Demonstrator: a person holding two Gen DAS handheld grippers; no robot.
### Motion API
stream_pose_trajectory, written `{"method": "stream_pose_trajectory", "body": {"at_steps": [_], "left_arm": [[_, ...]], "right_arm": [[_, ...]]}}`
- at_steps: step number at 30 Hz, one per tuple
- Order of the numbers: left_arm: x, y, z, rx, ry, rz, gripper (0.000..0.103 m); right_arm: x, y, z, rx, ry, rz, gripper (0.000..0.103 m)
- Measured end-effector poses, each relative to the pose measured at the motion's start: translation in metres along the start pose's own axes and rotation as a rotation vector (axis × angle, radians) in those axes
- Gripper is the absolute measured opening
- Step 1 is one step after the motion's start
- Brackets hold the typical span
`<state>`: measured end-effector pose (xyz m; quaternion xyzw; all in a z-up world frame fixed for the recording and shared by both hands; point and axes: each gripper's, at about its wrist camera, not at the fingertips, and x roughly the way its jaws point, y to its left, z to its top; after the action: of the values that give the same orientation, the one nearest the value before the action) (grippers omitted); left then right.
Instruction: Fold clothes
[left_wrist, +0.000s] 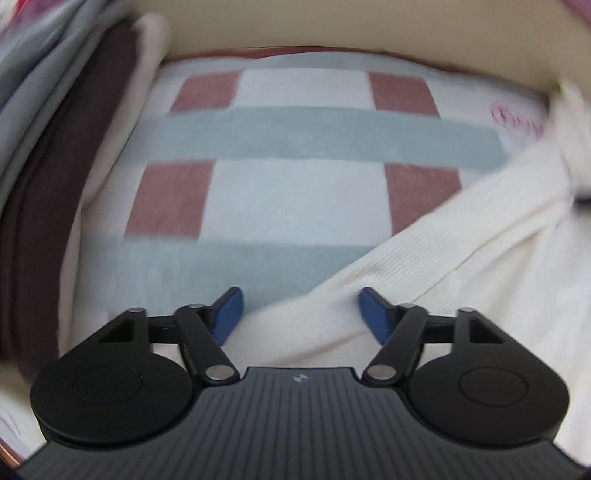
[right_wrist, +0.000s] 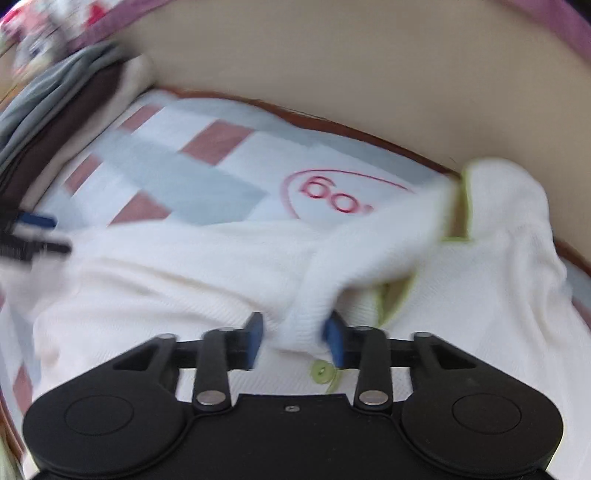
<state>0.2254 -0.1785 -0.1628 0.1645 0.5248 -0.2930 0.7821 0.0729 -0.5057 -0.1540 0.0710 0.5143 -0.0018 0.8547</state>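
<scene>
We see a checked blanket of white, grey-blue and dusty-red squares (left_wrist: 295, 195) covering the bed, with a stack of folded grey, brown and cream clothes (left_wrist: 55, 155) along its left edge, so part seems done. The white knitted cardigan with green trim (right_wrist: 480, 295) lies rumpled, still to fold. Our right claw (right_wrist: 293, 341) pinches its ribbed cuff; our left claw (left_wrist: 301, 314) gapes wide, empty, over its edge.

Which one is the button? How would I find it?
Look at the checked blanket, then the white cardigan lying across it. Just ahead of the right gripper, the button is small, round and lime green, unlike the plain white knit around it.
</scene>
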Motion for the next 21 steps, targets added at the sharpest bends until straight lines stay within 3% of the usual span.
{"method": "stream_pose_trajectory", "body": {"at_steps": [4,8,11,13,15,19,21], "left_arm": [[-0.012,-0.001,-0.007,0.073,-0.061,0.088,0.066],[-0.006,-0.022,-0.007,0.192,-0.079,0.03,0.066],[0.003,-0.047,-0.01,0.284,-0.095,0.013,0.066],[0.012,-0.062,-0.012,0.348,-0.096,0.05,0.066],[0.014,-0.065,-0.011,0.346,-0.113,0.073,0.066],[0.017,-0.056,-0.003,0.259,-0.119,0.075,0.066],[0.019,-0.05,-0.002,0.23,-0.121,0.069,0.065]], "right_arm": [[-0.001,0.003,0.004,-0.045,-0.031,0.033,0.045],[-0.002,-0.009,0.004,0.021,-0.102,0.05,0.045],[0.003,-0.027,0.007,0.212,-0.124,0.165,0.05],[0.009,-0.039,0.011,0.318,-0.107,0.215,0.051],[0.015,-0.052,0.014,0.423,-0.089,0.263,0.051],[0.021,-0.057,0.033,0.426,-0.079,0.12,0.051],[0.026,-0.057,0.044,0.423,-0.091,0.106,0.057]]}}
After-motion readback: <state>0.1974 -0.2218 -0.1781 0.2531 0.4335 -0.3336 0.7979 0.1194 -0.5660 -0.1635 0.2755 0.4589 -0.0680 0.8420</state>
